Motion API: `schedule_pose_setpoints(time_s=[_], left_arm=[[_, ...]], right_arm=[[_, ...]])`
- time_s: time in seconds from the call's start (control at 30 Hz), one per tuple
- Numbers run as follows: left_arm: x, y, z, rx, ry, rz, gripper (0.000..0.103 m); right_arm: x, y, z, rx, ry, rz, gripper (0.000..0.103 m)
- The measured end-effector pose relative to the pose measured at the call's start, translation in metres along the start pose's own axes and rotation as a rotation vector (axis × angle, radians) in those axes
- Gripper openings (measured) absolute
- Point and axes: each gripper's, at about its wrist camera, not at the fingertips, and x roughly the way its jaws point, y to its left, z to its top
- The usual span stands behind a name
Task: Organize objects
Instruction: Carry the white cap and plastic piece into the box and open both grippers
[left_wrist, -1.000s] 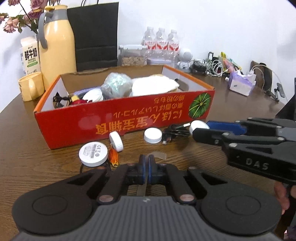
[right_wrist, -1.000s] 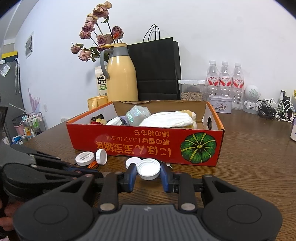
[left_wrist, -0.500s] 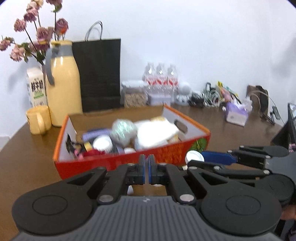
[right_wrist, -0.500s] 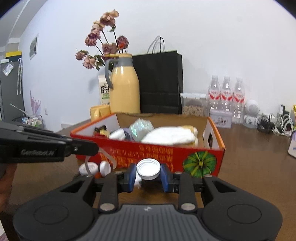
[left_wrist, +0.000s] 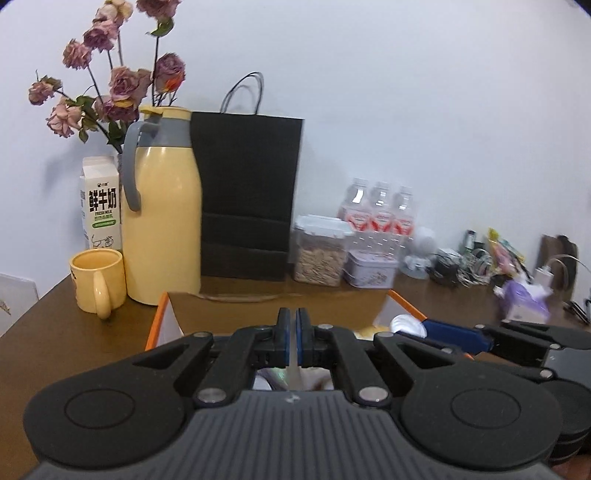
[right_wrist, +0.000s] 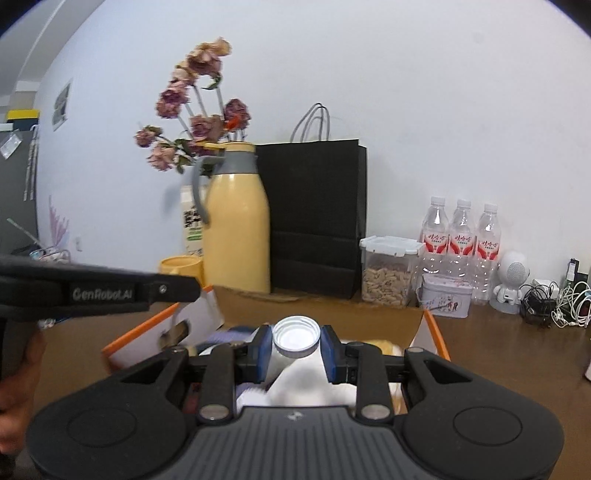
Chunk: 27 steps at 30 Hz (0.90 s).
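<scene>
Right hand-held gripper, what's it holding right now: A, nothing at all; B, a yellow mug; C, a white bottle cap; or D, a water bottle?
C. In the right wrist view the right hand-held gripper has its blue pads closed on a white bottle cap, held above the open orange-rimmed box.

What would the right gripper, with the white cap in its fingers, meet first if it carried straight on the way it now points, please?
Probably the far cardboard wall of the red box, just beyond the white cap in the right gripper; depth is uncertain.
</scene>
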Motion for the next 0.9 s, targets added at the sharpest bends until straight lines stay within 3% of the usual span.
schedule_pose_setpoints(time_s=[0.13,0.27,0.43,0.57,0.6,0.67,0.7,0.73,0.8,0.83,0.9], left_arm=[[0.031,0.010,-0.001,-0.021,0.014,0.041,0.004],[0.047,0.024,-0.005,-0.032,0.049,0.064,0.004],[0.055,0.025,-0.011,-0.015,0.078,0.074,0.005],[0.048,0.020,-0.014,0.004,0.056,0.080,0.006],[0.045,0.019,-0.014,0.012,0.051,0.086,0.012],[0.041,0.017,-0.015,0.026,0.037,0.101,0.036],[0.039,0.015,-0.016,0.033,0.024,0.113,0.062],[0.036,0.014,-0.016,0.040,0.009,0.128,0.079],[0.030,0.011,-0.016,0.055,-0.031,0.148,0.089],[0.028,0.011,-0.016,0.055,-0.041,0.149,0.101],[0.024,0.010,-0.015,0.046,-0.068,0.156,0.103]], right_arm=[[0.038,-0.011,0.009,0.022,0.010,-0.050,0.027],[0.067,-0.024,-0.002,0.063,0.048,-0.073,0.027],[0.073,-0.024,-0.012,0.053,0.077,-0.077,0.027],[0.066,-0.023,-0.015,0.047,0.080,-0.085,0.029],[0.064,-0.022,-0.016,0.045,0.082,-0.086,0.036],[0.060,-0.021,-0.016,0.039,0.075,-0.087,0.054],[0.058,-0.020,-0.015,0.036,0.069,-0.089,0.066],[0.056,-0.019,-0.015,0.032,0.062,-0.092,0.077],[0.051,-0.018,-0.015,0.024,0.049,-0.103,0.095],[0.049,-0.018,-0.015,0.021,0.042,-0.107,0.103],[0.045,-0.017,-0.015,0.022,0.036,-0.108,0.103]])
